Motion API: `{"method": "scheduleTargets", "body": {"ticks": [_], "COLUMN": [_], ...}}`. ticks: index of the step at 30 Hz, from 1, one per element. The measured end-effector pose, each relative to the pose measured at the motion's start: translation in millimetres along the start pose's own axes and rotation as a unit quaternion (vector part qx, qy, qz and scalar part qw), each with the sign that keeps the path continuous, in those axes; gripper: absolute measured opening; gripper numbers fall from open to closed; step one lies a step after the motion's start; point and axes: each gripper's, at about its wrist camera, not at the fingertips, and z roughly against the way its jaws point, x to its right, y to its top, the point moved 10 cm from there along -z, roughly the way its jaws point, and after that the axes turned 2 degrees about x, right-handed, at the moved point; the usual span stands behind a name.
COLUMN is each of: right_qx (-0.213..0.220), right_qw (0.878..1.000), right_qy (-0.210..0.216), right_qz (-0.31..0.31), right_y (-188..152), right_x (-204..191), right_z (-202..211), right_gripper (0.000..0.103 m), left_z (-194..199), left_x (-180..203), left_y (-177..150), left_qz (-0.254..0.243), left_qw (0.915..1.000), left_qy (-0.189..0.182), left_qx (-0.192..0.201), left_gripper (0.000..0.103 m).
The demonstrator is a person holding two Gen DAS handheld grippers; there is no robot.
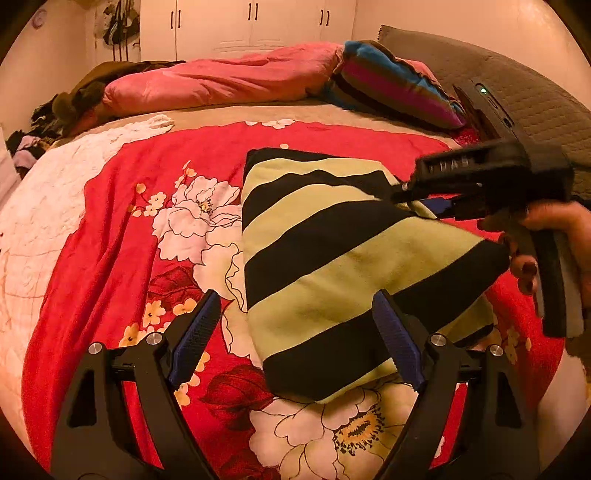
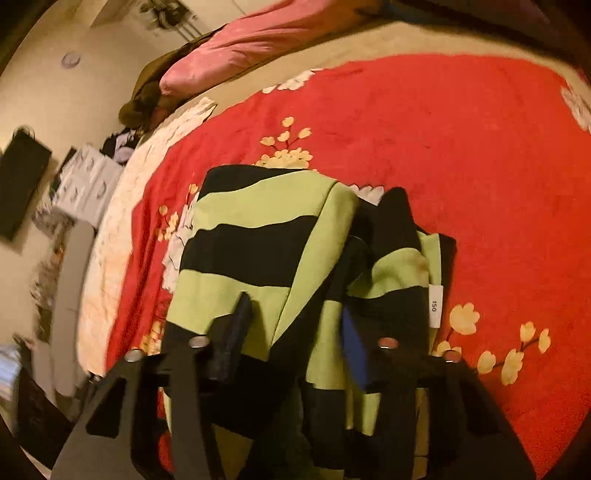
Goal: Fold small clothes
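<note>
A small garment with black and pale green stripes (image 1: 332, 266) lies on the red flowered blanket (image 1: 110, 236). My left gripper (image 1: 295, 341) hovers open over its near end, the blue pads (image 1: 195, 339) wide apart and not pressing the cloth. From the right, a hand holds my right gripper (image 1: 406, 194) at the garment's far right edge. In the right wrist view the right gripper (image 2: 295, 336) is shut on a bunched fold of the striped garment (image 2: 251, 251). A white size tag (image 2: 436, 306) shows on its right side.
A pink duvet (image 1: 221, 81) and a striped pillow (image 1: 391, 85) lie at the head of the bed, against a grey headboard (image 1: 517, 77). Dark clothes (image 1: 33, 133) are piled off the bed's left edge. White wardrobe doors (image 1: 251, 26) stand behind.
</note>
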Motion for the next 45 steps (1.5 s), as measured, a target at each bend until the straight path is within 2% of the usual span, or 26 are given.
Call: {"method": "scheduleTargets", "body": {"ticks": [2,5,7,9,11,14,16,20,23,27,31,35,40,41,42,43,44,45], "right_qx": [0.014,0.059,0.106,0.123,0.119,0.079,0.077,0.093,0.130,0.154,0.137,0.102,0.068,0.062,0.057,0.058,0.061,0.065], "right_qw": [1.000,0.996,0.990,0.986,0.986,0.992,0.994,0.991,0.985,0.980,0.982,0.986,0.993,0.994,0.995,0.995,0.994,0.993], "right_qy": [-0.004,0.008,0.000,-0.023,-0.044,-0.061,-0.060,-0.070,-0.080,-0.056,-0.024,-0.043,-0.045,-0.047,-0.038,-0.039,-0.041,-0.045], "right_qz": [0.024,0.066,0.093,0.114,0.106,0.072,0.056,0.062,0.084,0.115,0.131,0.128,0.083,0.081,0.077,0.077,0.080,0.090], "right_y": [-2,1,5,4,1,-16,-25,-29,-32,-48,-75,-91,-100,-101,-101,-102,-101,-100], "right_x": [-7,-25,-31,-24,-5,29,40,39,31,6,-13,-8,9,12,12,13,13,11], "right_z": [4,30,64,81,81,56,47,53,81,108,111,92,61,55,49,47,45,41], "right_gripper": [0.022,0.014,0.011,0.011,0.011,0.012,0.015,0.029,0.042,0.044,0.045,0.049,0.051,0.046,0.036,0.036,0.030,0.028], "left_z": [0,3,4,2,-2,-4,-5,-7,-8,-9,-12,-14,-22,-25,-28,-31,-35,-38], "left_x": [-3,-8,-11,-13,-13,-10,-8,-6,-5,-4,-5,-8,-11,-11,-12,-12,-14,-14], "left_y": [0,3,4,3,0,-3,-4,-9,-9,-9,-12,-15,-24,-26,-29,-31,-34,-37], "left_qz": [0.006,0.018,0.023,0.026,0.028,0.022,0.016,0.007,0.006,0.004,0.005,0.012,0.029,0.035,0.043,0.051,0.060,0.068], "left_qw": [1.0000,0.9998,0.9997,0.9996,0.9996,0.9997,0.9998,0.9998,0.9998,0.9997,0.9996,0.9993,0.9978,0.9972,0.9964,0.9955,0.9943,0.9929], "left_qy": [0.001,-0.001,-0.003,-0.004,-0.007,-0.006,-0.006,-0.002,-0.002,-0.004,-0.003,-0.003,-0.013,-0.017,-0.022,-0.027,-0.031,-0.040], "left_qx": [-0.001,0.005,0.008,0.005,-0.003,-0.010,-0.012,-0.021,-0.021,-0.022,-0.029,-0.036,-0.058,-0.064,-0.070,-0.075,-0.083,-0.089], "left_gripper": [0.077,0.077,0.077,0.077,0.077,0.077,0.077,0.077,0.077,0.077,0.077,0.077,0.077,0.077,0.077,0.084,0.087,0.087]}}
